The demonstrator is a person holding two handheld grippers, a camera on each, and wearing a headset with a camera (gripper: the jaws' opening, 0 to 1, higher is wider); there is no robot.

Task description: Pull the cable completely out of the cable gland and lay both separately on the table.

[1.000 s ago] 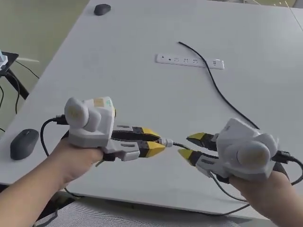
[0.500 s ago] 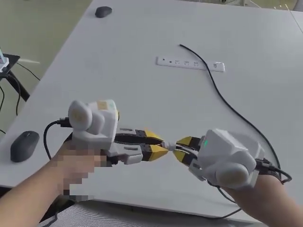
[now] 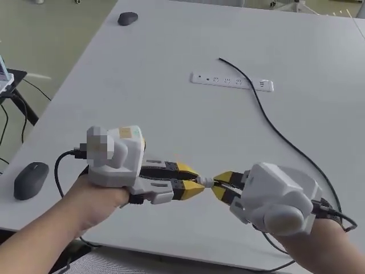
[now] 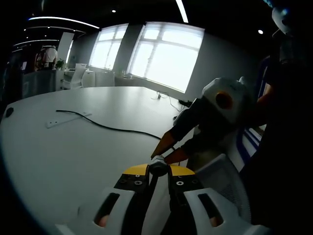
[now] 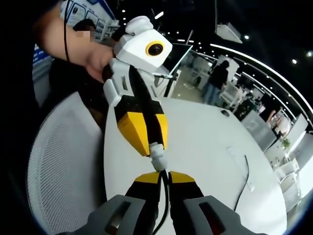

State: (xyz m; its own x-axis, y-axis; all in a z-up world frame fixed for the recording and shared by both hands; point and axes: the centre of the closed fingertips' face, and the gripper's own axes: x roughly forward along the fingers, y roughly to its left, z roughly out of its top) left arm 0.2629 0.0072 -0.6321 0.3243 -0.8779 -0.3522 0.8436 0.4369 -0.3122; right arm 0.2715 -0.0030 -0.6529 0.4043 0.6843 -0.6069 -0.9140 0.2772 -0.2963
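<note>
While the left hand point(image 3: 94, 197) reaches in from the lower left with its wrist about level, the left claw point(image 3: 195, 181) points right above the near edge of the desk point(image 3: 171, 108). It is pressed together on the white cable gland point(image 3: 206, 182), which hangs in the air between the two tools. The black cable point(image 5: 167, 193) leaves the gland and runs straight into the right claw point(image 3: 222, 186), whose yellow tips pinch it just beside the gland. The right hand point(image 3: 311, 245) comes in from the lower right, angled toward the left.

On the white desk a dark mouse point(image 3: 29, 180) lies near the left edge. A white power strip point(image 3: 231, 81) and a black cord point(image 3: 274, 127) lie farther back. Tall bright windows point(image 4: 166, 56) line the room's far wall.

A second ago the right claw stood spread and apart from the gland; half a second ago it had already reached the cable.
</note>
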